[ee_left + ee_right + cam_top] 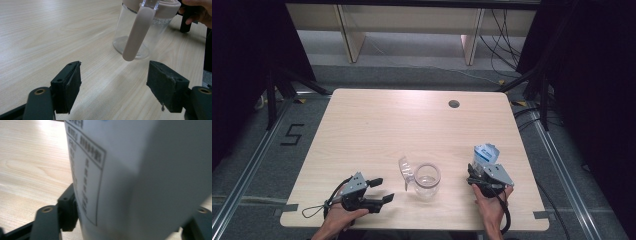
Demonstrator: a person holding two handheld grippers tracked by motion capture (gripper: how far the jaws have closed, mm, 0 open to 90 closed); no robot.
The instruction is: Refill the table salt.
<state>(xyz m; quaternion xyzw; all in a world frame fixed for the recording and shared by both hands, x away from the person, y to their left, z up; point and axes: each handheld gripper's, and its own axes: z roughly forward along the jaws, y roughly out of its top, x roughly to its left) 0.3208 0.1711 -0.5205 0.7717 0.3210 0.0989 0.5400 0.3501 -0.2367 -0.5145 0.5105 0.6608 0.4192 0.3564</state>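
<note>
A clear jar [427, 180] with a pale pink rim and handle stands at the table's front middle, its clear lid flap [406, 171] tipped open to the left. In the left gripper view the jar [125, 35] stands just beyond my left gripper [115, 82], which is open with nothing between its jaws. From above, the left gripper [382, 190] lies low on the table, pointing right at the jar. A white and blue carton [486, 152] stands upright at the front right. My right gripper [479, 169] holds it, and the printed carton [125, 170] sits between the jaws, touching the left pad [68, 212].
The light wooden table [377, 125] has a round cable hole [454, 104] at the back right. The person's right hand [197, 7] and its gripper show beyond the jar. Black frames and cables stand on the floor around the table.
</note>
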